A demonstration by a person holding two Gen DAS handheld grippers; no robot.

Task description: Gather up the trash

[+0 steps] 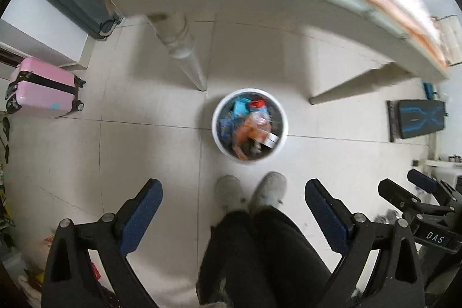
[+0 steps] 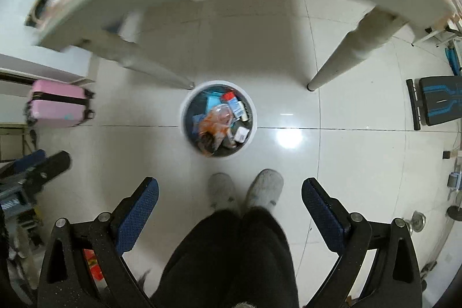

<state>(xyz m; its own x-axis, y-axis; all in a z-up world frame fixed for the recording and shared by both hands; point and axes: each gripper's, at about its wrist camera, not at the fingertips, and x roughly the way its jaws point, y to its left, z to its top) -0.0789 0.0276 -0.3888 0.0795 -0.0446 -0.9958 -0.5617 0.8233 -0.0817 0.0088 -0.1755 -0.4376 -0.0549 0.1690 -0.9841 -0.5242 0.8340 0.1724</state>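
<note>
The trash bin (image 1: pixel 250 125) is a round white container standing upright on the tiled floor, seen from above. Its rim forms a continuous white ring; the inner wall appears dark. It sits just beside the foot of a pale table leg and in front of the person's feet, apart from both shoes. The bin is loaded with mixed trash (image 2: pixel 218 121) — an orange crumpled wrapper near the centre, a light-blue flat piece and a red-and-white packet toward the far side, darker blue wrapping on the left, and a small white-grey box at the near right. The contents lie below rim level.
</note>
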